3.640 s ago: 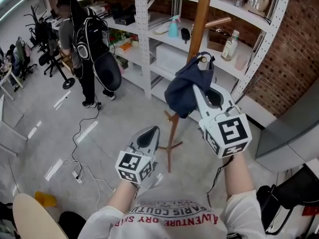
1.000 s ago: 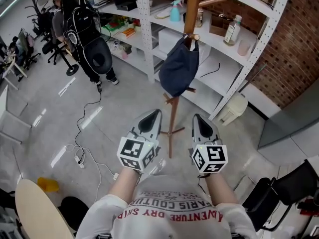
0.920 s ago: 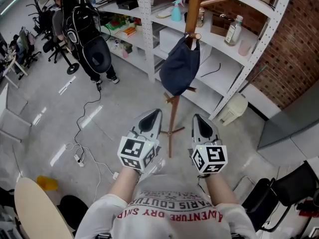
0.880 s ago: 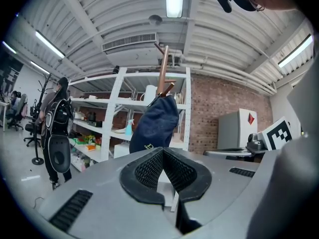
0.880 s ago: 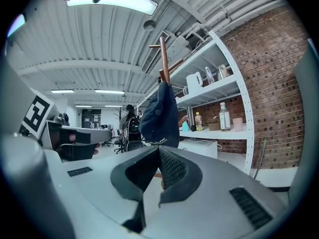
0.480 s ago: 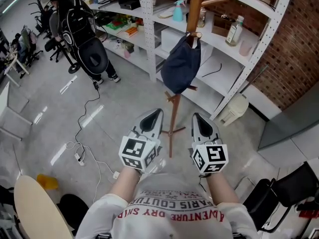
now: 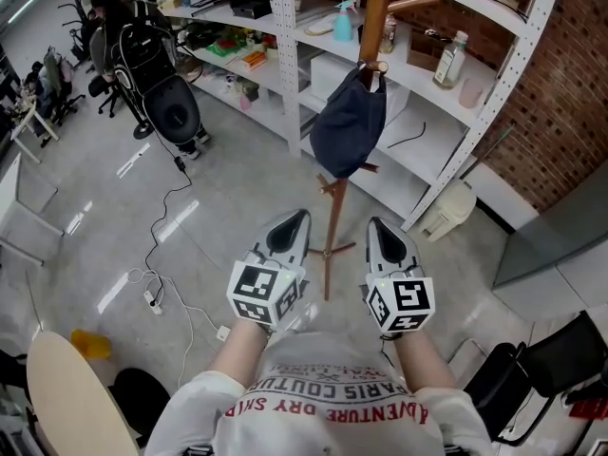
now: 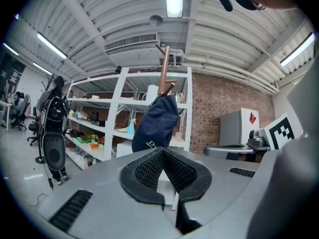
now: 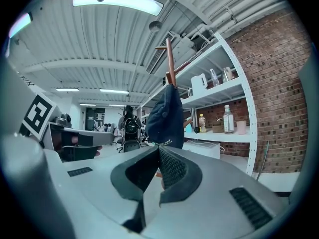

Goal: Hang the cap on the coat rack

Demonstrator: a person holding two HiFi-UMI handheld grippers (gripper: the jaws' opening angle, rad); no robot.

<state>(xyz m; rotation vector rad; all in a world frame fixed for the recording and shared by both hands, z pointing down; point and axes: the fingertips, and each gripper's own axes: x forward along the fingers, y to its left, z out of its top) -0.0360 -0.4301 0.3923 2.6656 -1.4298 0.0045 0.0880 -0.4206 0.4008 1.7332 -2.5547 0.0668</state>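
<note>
A dark navy cap (image 7: 347, 126) hangs from a peg on the wooden coat rack (image 7: 371, 22). It shows beyond the jaws as the cap (image 8: 156, 123) in the left gripper view and the cap (image 9: 165, 117) in the right gripper view. Both grippers are held low, close to the person's chest and well short of the rack. My left gripper (image 7: 294, 220) is shut with nothing in it. My right gripper (image 7: 378, 226) is shut and empty too. The rack's legs (image 7: 328, 255) stand on the floor between the two grippers.
White metal shelving (image 7: 446, 93) with bottles and boxes stands behind the rack, against a brick wall (image 7: 556, 93). A black stroller-like cart (image 7: 166, 88) is at the far left. Cables (image 7: 157, 288) lie on the grey floor. A white bin (image 7: 446, 207) sits at the right.
The right gripper let go of the cap on the peg and drew back down beside the left one. Over the last second both grippers stay still; the person at far left moves away.
</note>
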